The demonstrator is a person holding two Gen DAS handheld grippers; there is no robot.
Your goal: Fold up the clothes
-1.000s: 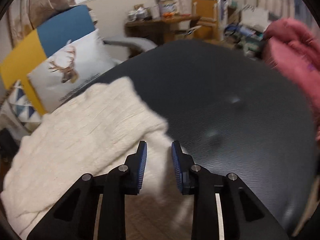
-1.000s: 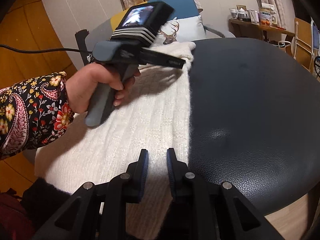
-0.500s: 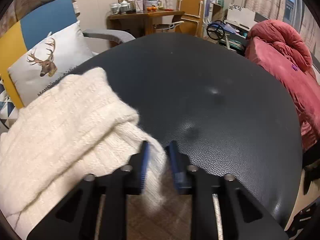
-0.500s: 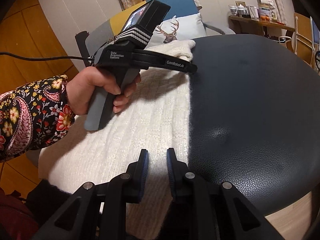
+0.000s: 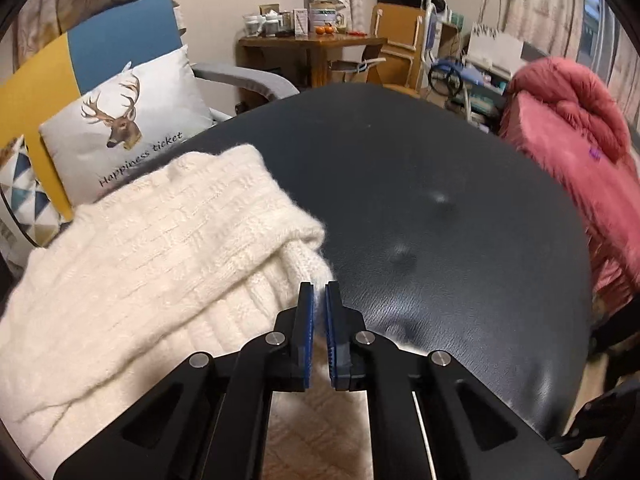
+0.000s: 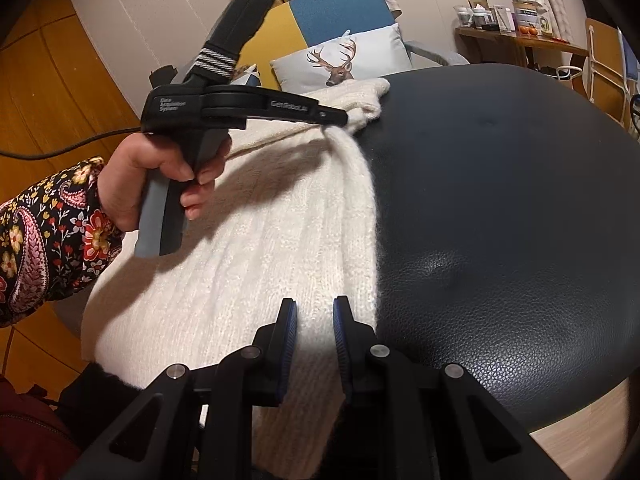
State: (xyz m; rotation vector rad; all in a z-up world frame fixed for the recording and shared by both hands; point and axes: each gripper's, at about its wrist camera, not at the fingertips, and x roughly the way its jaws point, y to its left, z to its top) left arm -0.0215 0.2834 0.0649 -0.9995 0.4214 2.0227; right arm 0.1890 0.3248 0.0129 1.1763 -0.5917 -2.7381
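Left wrist view: your left gripper (image 5: 319, 300) is pinching the cream knit sweater (image 5: 160, 264) at its edge, jaws closed on the fabric. The sweater is lying ahead and left of the jaws on the black table (image 5: 440, 184), ribbed, fuzzy, partly doubled over. Beyond it, a deer cushion (image 5: 132, 128) is reading "Happiness ticket". Right wrist view: your right gripper (image 6: 314, 320) is clamping the sweater's near edge. Only this view is showing your left hand (image 6: 160, 184), its floral sleeve (image 6: 48, 232), and a partly legible "GenRobot" marking.
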